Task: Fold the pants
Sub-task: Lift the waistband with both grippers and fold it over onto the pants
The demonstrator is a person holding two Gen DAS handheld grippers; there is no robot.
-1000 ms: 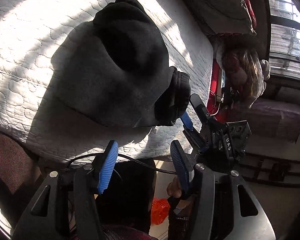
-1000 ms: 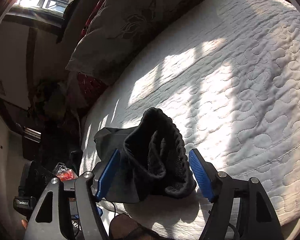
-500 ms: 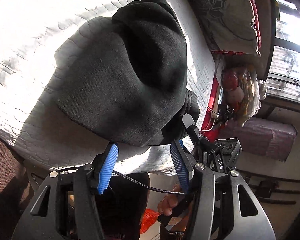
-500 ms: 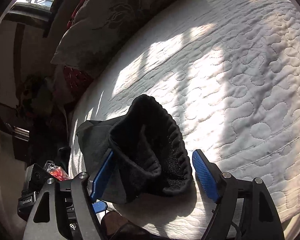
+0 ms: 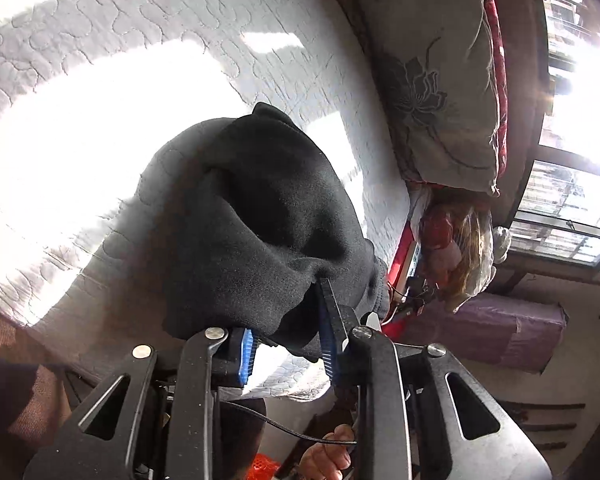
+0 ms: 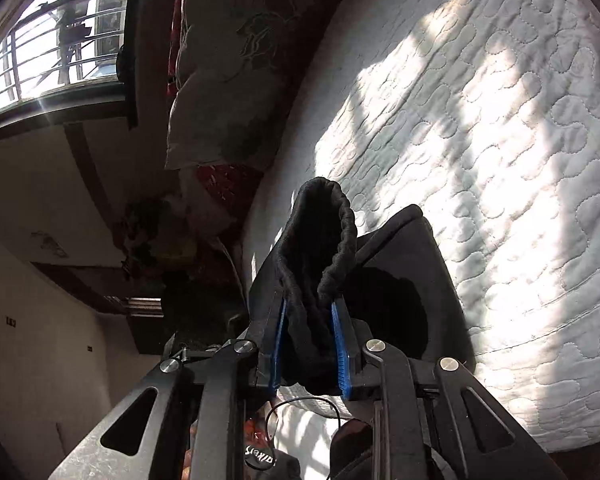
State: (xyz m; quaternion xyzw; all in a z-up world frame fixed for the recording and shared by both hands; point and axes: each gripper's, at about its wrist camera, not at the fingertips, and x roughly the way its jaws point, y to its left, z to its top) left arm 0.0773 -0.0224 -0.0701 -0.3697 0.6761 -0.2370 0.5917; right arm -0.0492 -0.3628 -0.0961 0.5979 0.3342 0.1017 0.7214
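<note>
The black pants (image 5: 260,216) lie bunched at the near edge of a white quilted mattress (image 5: 80,120). My left gripper (image 5: 288,344) is shut on a fold of the pants, its blue pads pressed into the cloth edge. My right gripper (image 6: 310,344) is shut on the gathered elastic waistband of the pants (image 6: 324,248), which stands up between its blue pads. The rest of the pants droops behind the waistband onto the mattress (image 6: 500,160).
A grey flowered pillow (image 5: 432,80) leans at the head of the bed, also in the right wrist view (image 6: 236,52). A barred window (image 6: 52,40) is beyond it. Bags and clutter (image 5: 456,240) sit beside the bed. The mattress edge drops off just below the grippers.
Both grippers have closed from open onto the pants: the left on a fold at the edge, the right on the waistband. The cloth has been gathered up and lifted slightly.
</note>
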